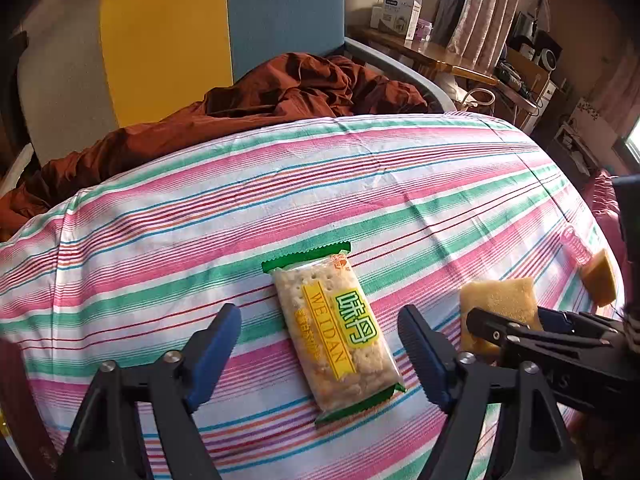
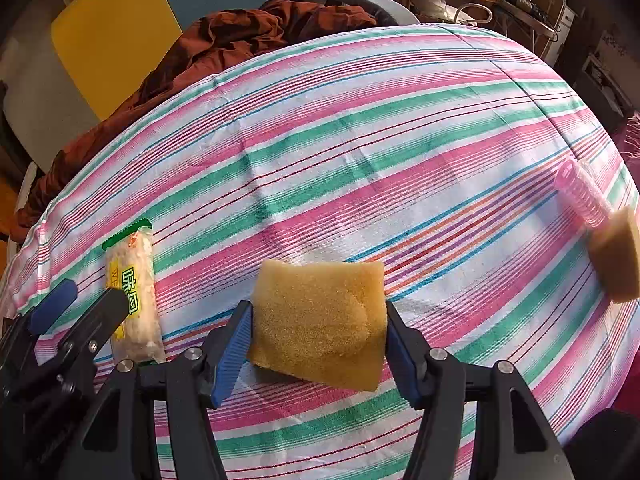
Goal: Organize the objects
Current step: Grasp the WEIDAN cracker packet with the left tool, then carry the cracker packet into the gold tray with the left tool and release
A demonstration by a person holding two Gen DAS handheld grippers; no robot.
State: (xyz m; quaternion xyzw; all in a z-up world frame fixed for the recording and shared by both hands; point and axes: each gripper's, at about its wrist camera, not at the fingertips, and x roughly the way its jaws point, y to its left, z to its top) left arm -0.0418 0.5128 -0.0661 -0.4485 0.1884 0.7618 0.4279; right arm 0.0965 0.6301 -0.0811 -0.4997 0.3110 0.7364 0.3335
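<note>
Left gripper [image 1: 320,354]: fingers spread wide, straddling the cracker packet [image 1: 335,332] without contact; blue pads [image 1: 214,354] stand clear on either side. Cracker packet: clear wrapper, green crimped ends, yellow-and-green label, lying flat at lower centre of the left wrist frame on the striped bedsheet [image 1: 280,184]. Same packet visible at lower left of the right wrist frame [image 2: 134,300], just beside the left gripper's fingertips.

Right gripper [image 2: 318,346]: fingers closed in on the yellow sponge [image 2: 320,320], blue pads [image 2: 234,350] touching its left and right edges. Sponge at lower centre of the right wrist frame, near corner tilted slightly off the sheet. In the left wrist frame, same sponge at lower right [image 1: 496,304], partly covered by the right gripper's black fingers [image 1: 504,330].

Second sponge piece [image 2: 618,258]: right edge of the right wrist frame, blurred, well apart from the first. Pink ribbed item [image 2: 580,192] touching its upper end; kind cannot be told.

Rust-brown crumpled cloth [image 1: 240,108]: beyond the sheet's far edge, upper centre-left. Yellow panel [image 1: 164,40] and blue panel [image 1: 284,12] behind it. Wooden table [image 1: 420,48] with white boxes [image 1: 400,10] at upper right.
</note>
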